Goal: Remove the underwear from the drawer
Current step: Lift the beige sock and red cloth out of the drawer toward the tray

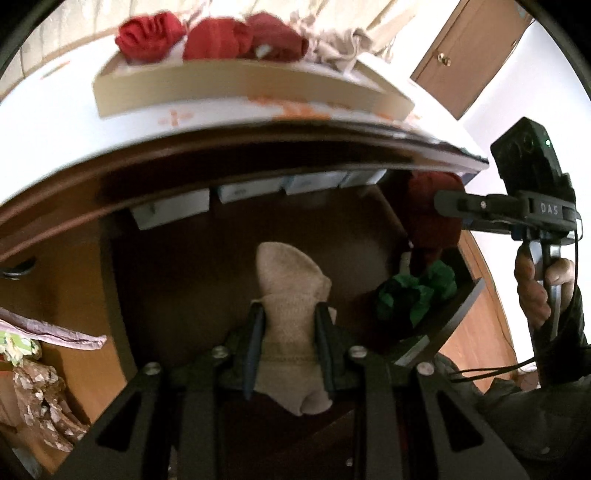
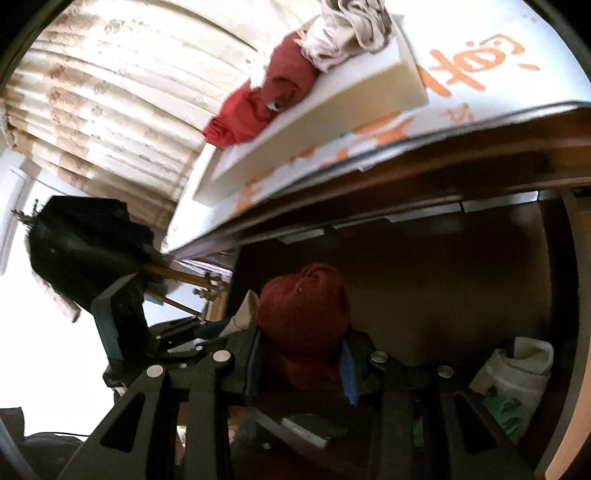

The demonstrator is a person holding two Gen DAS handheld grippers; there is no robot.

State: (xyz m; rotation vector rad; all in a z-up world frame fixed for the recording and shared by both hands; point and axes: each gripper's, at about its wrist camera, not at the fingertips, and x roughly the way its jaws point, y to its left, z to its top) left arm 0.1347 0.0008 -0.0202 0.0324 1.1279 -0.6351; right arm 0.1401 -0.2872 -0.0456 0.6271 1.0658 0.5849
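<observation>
Left gripper (image 1: 290, 349): clamped on a beige roll (image 1: 291, 314), held above the open drawer (image 1: 439, 332).
Right gripper (image 2: 301, 358): pinching a dark red roll (image 2: 304, 314), also over the drawer.
Drawer contents: green roll (image 1: 415, 291) near the right wall; white boxes (image 1: 243, 190) along the back.
Desk top (image 1: 55, 125): shallow tray (image 1: 240, 92) with red rolls (image 1: 210, 38) and pale cloth (image 1: 340, 44).
Right-hand view: left gripper visible beside, beige cloth between its fingers.

3 red rolled garments (image 1: 149, 35) on the tray (image 1: 240, 86), 1 beige pile (image 1: 338, 46), 2 grippers (image 1: 290, 321)
</observation>
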